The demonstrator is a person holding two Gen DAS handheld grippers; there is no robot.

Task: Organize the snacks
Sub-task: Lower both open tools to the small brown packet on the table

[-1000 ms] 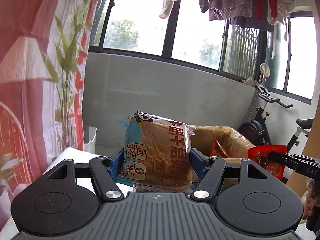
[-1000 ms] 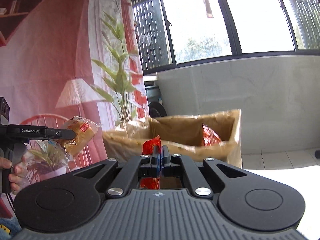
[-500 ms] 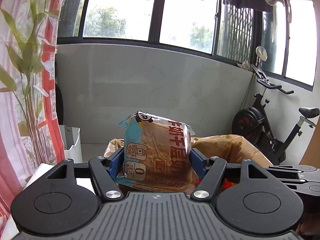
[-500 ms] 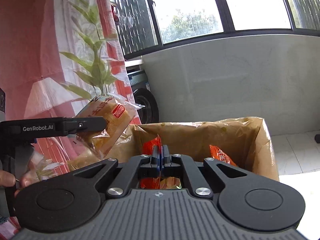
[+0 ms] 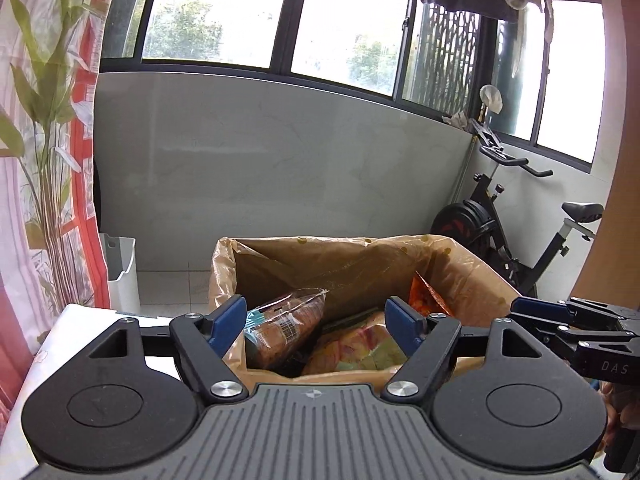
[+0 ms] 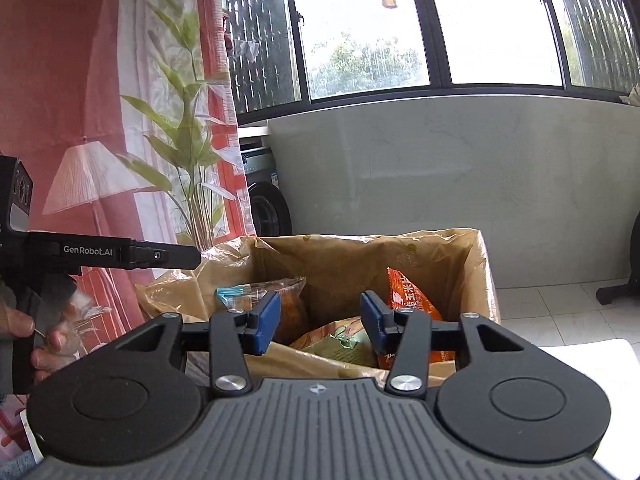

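Both tongs opening, nothing between them: left tongs [image 5: 316,322], right tongs [image 6: 319,322]. Box [image 5: 472,276] hides its bottom; four packets visible, edges cut off.

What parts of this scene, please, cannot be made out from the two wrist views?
- Box floor: both views, hidden by its near wall, the gripper bodies and the snacks lying inside.
- Bread bag: left wrist view, lower end behind the left gripper, whose jaws are opening and empty.
- Orange packet: right wrist view, partly behind the right gripper, also opening, empty.
- Exercise bike: cut off by the right side.
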